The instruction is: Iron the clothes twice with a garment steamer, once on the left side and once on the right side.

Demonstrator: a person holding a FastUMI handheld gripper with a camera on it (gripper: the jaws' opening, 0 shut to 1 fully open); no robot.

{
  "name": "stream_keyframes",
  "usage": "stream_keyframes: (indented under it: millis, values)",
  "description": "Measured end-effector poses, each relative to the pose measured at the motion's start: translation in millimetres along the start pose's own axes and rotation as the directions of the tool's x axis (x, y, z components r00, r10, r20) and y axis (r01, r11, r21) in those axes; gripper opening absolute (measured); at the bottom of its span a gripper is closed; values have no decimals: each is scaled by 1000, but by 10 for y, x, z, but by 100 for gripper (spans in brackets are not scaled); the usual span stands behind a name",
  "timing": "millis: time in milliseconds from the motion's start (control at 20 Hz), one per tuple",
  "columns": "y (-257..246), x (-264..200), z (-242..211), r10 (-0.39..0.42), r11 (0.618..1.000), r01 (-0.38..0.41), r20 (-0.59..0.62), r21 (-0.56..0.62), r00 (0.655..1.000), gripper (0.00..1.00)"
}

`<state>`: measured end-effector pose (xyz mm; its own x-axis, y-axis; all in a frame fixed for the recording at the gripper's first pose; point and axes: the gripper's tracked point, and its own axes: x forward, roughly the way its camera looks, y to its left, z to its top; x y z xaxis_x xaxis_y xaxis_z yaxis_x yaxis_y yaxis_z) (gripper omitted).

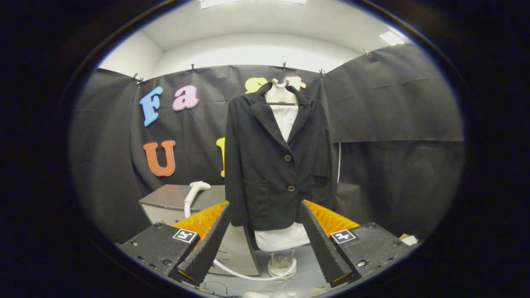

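A black blazer (273,165) hangs buttoned over a white shirt on a mannequin torso, straight ahead and beyond my fingers. The white garment steamer head (196,188) rests on a grey cabinet (169,198) to the left of the blazer, and its white hose (244,274) curls down across the floor toward the mannequin's stand (281,265). My gripper (265,244) is open, with its two fingers spread wide and nothing between them. The fingers are well short of both the steamer and the blazer.
Black cloth walls close the booth behind and to both sides. The grey cabinet stands left of the mannequin, close to the left finger. A small pale box (408,239) lies on the floor at the far right.
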<state>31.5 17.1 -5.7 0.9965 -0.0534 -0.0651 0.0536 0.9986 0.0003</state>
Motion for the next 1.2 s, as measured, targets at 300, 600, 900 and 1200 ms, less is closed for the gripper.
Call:
stream_keyframes:
  millis: [300, 600, 900, 1200]
  values:
    - [436, 450, 223, 47, 999, -47, -9, 8, 999, 100]
    - [1241, 1157, 487, 165, 986, -163, -51, 46, 985, 100]
    - [2217, 2006, 479, 281, 960, -280, -139, 31, 949, 100]
    - [3020, 2816, 12, 293, 947, -320, -309, -40, 905, 100]
